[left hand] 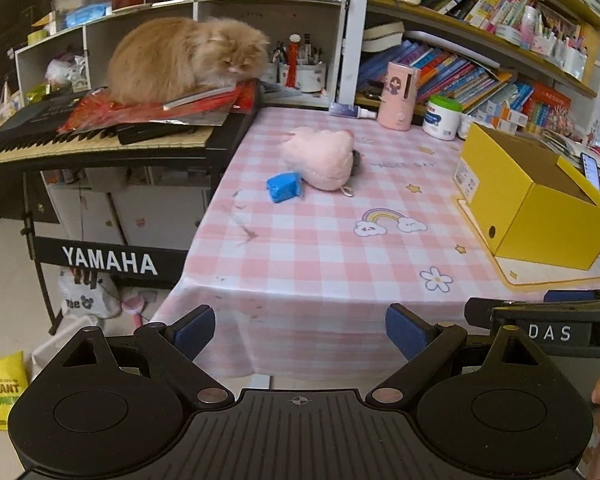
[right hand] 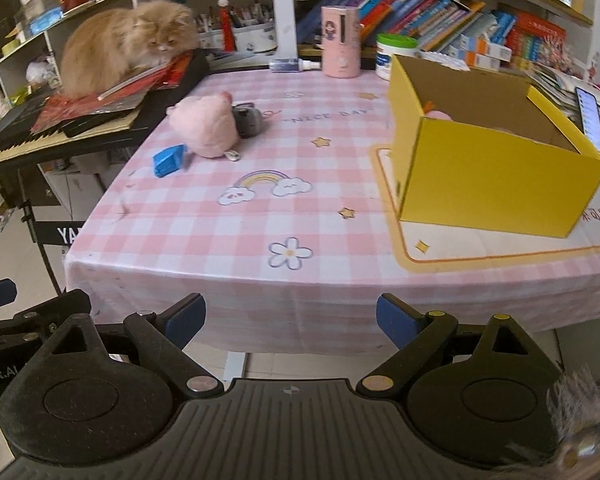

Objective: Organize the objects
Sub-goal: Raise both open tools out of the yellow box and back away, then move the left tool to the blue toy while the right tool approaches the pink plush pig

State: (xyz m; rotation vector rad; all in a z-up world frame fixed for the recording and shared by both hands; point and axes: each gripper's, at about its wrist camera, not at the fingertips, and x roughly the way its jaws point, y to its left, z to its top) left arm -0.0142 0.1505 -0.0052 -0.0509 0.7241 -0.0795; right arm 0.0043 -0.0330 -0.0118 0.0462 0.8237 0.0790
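Note:
A pink plush toy lies on the pink checked tablecloth, with a small blue object at its left and a small grey object behind it. An open yellow box stands at the right; in the right wrist view something pink shows inside. My left gripper is open and empty, in front of the table's near edge. My right gripper is open and empty, also short of the near edge. All objects are far from both grippers.
An orange cat lies on red papers on a Yamaha keyboard left of the table. A pink canister, white jar and small bottle stand at the back. Bookshelves rise behind. A phone stands at right.

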